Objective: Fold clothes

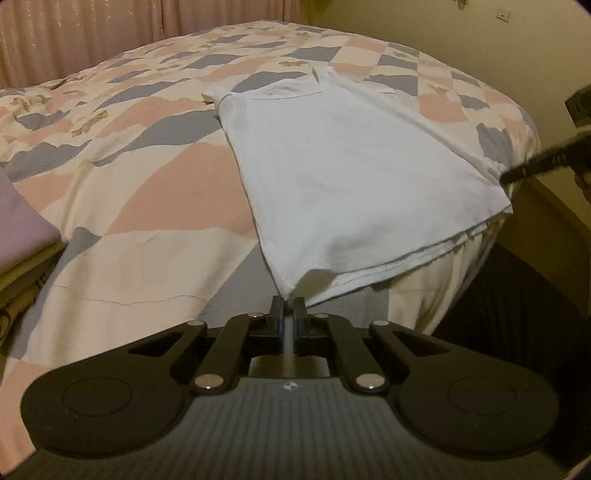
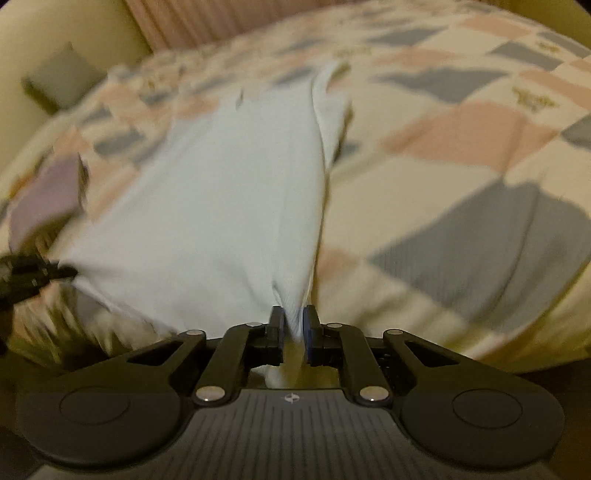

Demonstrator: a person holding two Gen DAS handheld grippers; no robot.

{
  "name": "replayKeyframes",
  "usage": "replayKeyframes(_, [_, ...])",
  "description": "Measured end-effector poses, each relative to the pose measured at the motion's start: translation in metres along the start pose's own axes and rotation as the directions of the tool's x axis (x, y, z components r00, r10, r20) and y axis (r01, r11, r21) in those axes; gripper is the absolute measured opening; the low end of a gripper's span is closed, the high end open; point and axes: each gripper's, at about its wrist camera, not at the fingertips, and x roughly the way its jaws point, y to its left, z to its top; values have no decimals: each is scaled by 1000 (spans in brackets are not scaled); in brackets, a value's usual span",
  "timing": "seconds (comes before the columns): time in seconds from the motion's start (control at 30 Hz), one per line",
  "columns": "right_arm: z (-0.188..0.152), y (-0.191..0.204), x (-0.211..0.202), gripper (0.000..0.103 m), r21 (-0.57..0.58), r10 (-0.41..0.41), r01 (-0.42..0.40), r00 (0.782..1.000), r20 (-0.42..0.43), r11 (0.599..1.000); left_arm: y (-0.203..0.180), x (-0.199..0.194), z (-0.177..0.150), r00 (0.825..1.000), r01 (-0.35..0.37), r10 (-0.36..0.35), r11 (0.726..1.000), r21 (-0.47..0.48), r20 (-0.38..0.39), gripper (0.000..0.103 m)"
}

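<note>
A white shirt (image 1: 340, 173) lies stretched on the patchwork bed cover (image 1: 147, 155), its collar end far from me, its hem at the bed's near edge. My left gripper (image 1: 289, 304) is shut on the hem's left corner. My right gripper (image 2: 294, 314) is shut on the hem's other corner; the shirt (image 2: 221, 199) fans out from it, blurred. The right gripper also shows at the right edge of the left wrist view (image 1: 517, 173), and the left gripper at the left edge of the right wrist view (image 2: 55, 273). The hem hangs slightly over the bed edge.
Pink curtains (image 1: 92, 33) hang behind the bed. A lilac cloth (image 1: 18, 221) sits at the left bed edge, also blurred in the right wrist view (image 2: 44, 199). A beige wall (image 1: 461, 26) and a dark floor area (image 1: 517, 295) lie to the right.
</note>
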Motion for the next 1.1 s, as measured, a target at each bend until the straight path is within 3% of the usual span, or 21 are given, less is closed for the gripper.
replayKeyframes(0.07, [-5, 0, 5, 20, -7, -12, 12, 1000, -26, 1000, 9, -4, 4, 1000, -15, 15, 1000, -14, 16, 6])
replayKeyframes(0.17, [2, -7, -8, 28, 28, 12, -14, 998, 62, 1000, 23, -2, 19, 997, -50, 52, 998, -38, 49, 6])
replayKeyframes(0.23, [13, -12, -9, 28, 33, -1, -2, 993, 114, 999, 31, 7, 35, 995, -61, 65, 997, -44, 77, 8])
replayKeyframes(0.3, [25, -17, -5, 28, 37, -7, 1, 988, 153, 999, 40, 19, 53, 993, -64, 70, 996, -60, 100, 20])
replayKeyframes(0.47, [57, -32, 17, 29, 51, -15, 4, 976, 217, 999, 68, 66, 109, 986, -38, 60, 990, -137, 158, 28])
replayKeyframes(0.53, [69, -39, 29, 34, 53, -17, 4, 971, 238, 999, 78, 87, 131, 985, -22, 49, 987, -159, 167, 31])
replayKeyframes(0.67, [96, -53, 55, 41, 61, -10, -6, 962, 272, 998, 95, 137, 165, 991, -10, 38, 978, -210, 131, 40])
replayKeyframes(0.73, [111, -60, 69, 41, 70, -6, -15, 958, 286, 997, 93, 155, 173, 994, -27, 44, 987, -156, 101, 38])
replayKeyframes(0.8, [121, -66, 86, 41, 95, 4, -32, 959, 285, 995, 93, 165, 178, 995, -29, 40, 992, -123, 93, 10])
replayKeyframes(0.83, [125, -69, 94, 42, 107, 25, -56, 961, 277, 993, 95, 162, 180, 994, -18, 32, 991, -131, 107, 4])
replayKeyframes(0.9, [132, -75, 110, 33, 130, 66, -103, 963, 261, 986, 99, 148, 183, 984, -64, 85, 988, -138, 154, 0])
replayKeyframes(0.93, [136, -76, 114, 4, 122, 83, -115, 966, 245, 986, 100, 142, 183, 977, -99, 124, 985, -144, 174, 0])
replayKeyframes(1.0, [141, -75, 106, 5, 96, 56, -83, 965, 258, 992, 107, 137, 182, 971, -137, 164, 978, -155, 175, 0])
replayKeyframes(1.1, [148, -79, 80, 5, 68, -32, 9, 938, 346, 998, 113, 138, 179, 974, -158, 178, 977, -145, 140, 0])
